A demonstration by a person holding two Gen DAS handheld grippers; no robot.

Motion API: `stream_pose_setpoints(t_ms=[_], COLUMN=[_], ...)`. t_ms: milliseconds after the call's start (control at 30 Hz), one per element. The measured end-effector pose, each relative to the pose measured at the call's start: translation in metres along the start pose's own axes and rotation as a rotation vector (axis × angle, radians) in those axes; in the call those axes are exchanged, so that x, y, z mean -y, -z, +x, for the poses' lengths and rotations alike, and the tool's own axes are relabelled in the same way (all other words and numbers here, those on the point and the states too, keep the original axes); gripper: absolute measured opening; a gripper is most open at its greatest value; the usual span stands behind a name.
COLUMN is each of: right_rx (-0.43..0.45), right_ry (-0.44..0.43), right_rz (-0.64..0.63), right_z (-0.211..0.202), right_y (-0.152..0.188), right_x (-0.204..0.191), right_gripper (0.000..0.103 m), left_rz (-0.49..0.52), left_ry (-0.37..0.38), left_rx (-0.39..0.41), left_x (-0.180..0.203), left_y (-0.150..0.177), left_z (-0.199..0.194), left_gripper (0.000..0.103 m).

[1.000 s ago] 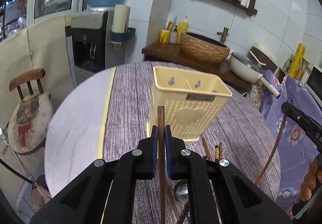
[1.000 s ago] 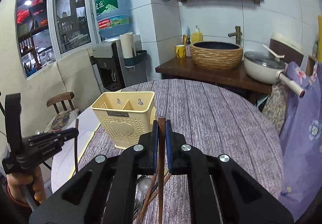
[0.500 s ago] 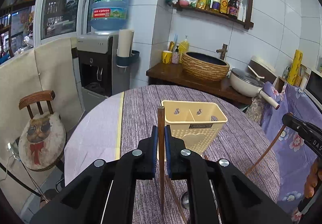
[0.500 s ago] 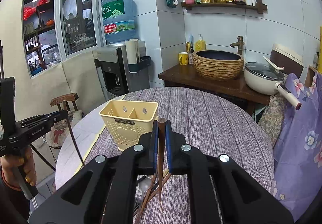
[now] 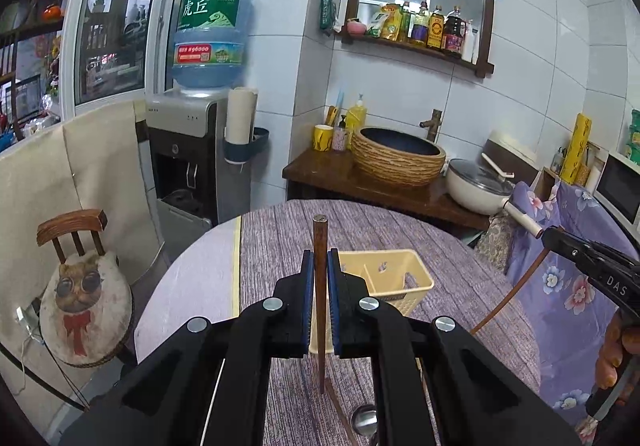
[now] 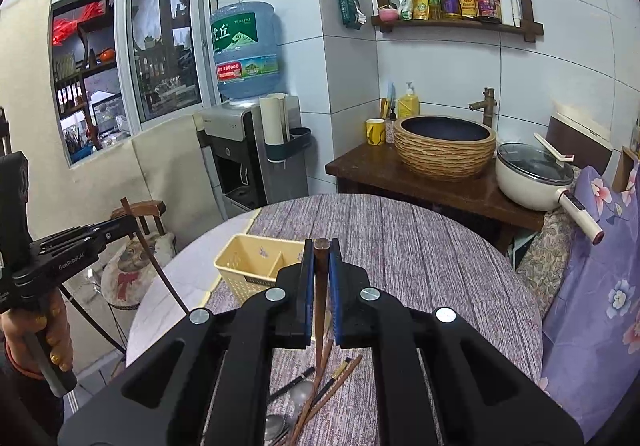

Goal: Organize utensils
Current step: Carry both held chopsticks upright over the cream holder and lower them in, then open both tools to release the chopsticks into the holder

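Round table (image 5: 276,234) under a purple striped cloth, carrying a cream perforated utensil caddy (image 5: 394,278) with a divider, standing upright near the middle. Left gripper (image 5: 320,266) clenched on a brown wooden chopstick (image 5: 319,246), held upright above the near side of the caddy. Right gripper (image 6: 321,258) likewise clamped on a second wooden chopstick (image 6: 321,286), raised over the cloth just right of the caddy. Below it, loose chopsticks (image 6: 336,378) and steel spoons (image 6: 300,392) lying in a crossed heap on the cloth.
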State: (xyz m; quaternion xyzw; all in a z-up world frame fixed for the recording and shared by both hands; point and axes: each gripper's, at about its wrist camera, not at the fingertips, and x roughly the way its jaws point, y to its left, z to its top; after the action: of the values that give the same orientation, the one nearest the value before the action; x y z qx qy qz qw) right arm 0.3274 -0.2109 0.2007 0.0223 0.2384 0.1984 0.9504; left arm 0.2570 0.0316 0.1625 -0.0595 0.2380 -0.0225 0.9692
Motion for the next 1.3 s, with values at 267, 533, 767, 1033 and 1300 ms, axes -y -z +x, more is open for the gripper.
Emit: stream_pose_setpoints(t_ms=[267, 533, 767, 1033, 1300], right_rx=[0.091, 0.141, 0.039, -0.043, 0.002], right_ry=[-0.026, 0.007, 0.035, 0.053, 0.062], right_rz=[0.02, 0.025, 0.033, 0.071, 0.073], right_z=[-0.017, 0.01, 0.076, 0.12, 0.116], right_y=[-0.072, -0.112, -0.068, -0.028, -0.021], right_x=[-0.011, -0.025, -0.022, -0.007, -0.002], right_gripper=[0.008, 0.008, 0.008, 0.008, 0.013], left_rz=[-0.017, -0.047, -0.059, -0.061, -0.056], left_ry=[0.056, 0.027, -0.024, -0.054, -0.038], left_rx=[0.079, 0.143, 0.06, -0.049, -0.084], left_x=[0.009, 0.023, 0.02, 0.012, 0.011], left_y=[-0.067, -0.102, -0.061, -0.018, -0.004], left_z=[-0.025, -0.005, 0.055, 0.099, 0.106], left_gripper=[0.008, 0.008, 0.008, 0.008, 0.014])
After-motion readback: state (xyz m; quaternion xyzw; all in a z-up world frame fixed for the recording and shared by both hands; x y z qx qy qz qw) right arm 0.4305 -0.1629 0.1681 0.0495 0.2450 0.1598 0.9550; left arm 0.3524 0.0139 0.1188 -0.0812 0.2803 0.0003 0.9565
